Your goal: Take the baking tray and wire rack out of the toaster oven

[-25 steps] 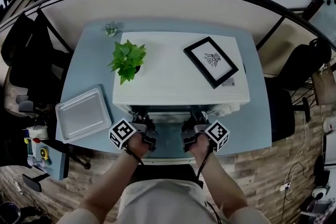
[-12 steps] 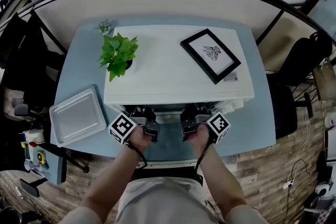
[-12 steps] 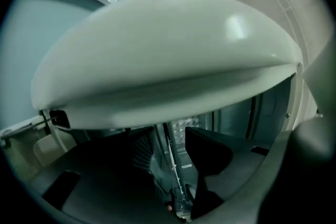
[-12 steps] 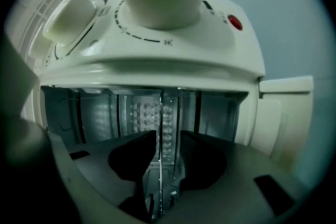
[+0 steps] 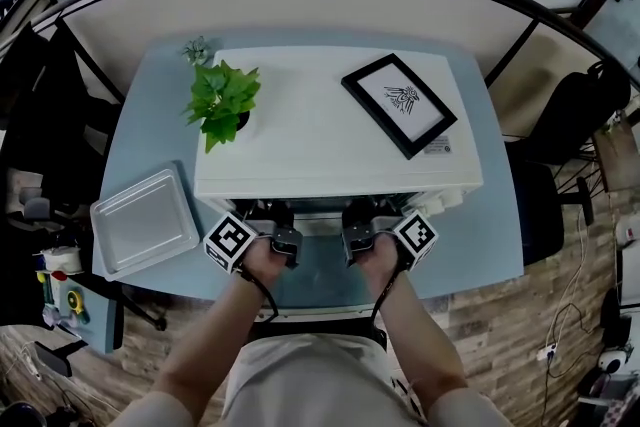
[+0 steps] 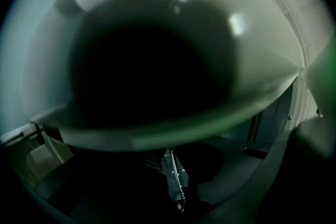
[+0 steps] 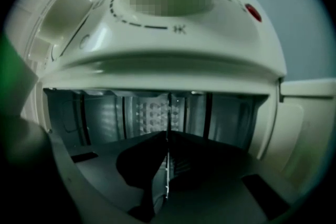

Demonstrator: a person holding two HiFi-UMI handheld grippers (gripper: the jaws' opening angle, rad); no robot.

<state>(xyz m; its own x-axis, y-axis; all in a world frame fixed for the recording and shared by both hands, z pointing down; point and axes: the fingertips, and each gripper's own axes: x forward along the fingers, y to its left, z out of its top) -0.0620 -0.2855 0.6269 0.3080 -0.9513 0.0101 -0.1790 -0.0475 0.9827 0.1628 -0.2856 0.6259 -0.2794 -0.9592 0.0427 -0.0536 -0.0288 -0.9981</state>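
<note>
The white toaster oven point(image 5: 320, 145) stands on the blue table with its door point(image 5: 318, 277) folded down toward me. The silver baking tray point(image 5: 145, 220) lies on the table to its left. Both grippers reach level into the oven mouth, so the head view hides their tips. My left gripper point(image 5: 272, 215) point(image 6: 176, 186) has just been closing and sits in the dark cavity with a thin wire of the rack point(image 6: 172, 168) pinched between its jaws. My right gripper point(image 5: 360, 215) point(image 7: 167, 176) has just been closing too, and its jaws meet on a thin bright rack wire point(image 7: 167, 157).
A potted plant point(image 5: 222, 100) and a black picture frame point(image 5: 400, 103) rest on the oven's top. The right gripper view shows the oven's control knob panel point(image 7: 173, 34) above the opening. Dark chairs point(image 5: 575, 130) stand right of the table point(image 5: 490, 235).
Both grippers have pushed a little further into the oven mouth and drawn slightly closer together. Little else differs in the head view.
</note>
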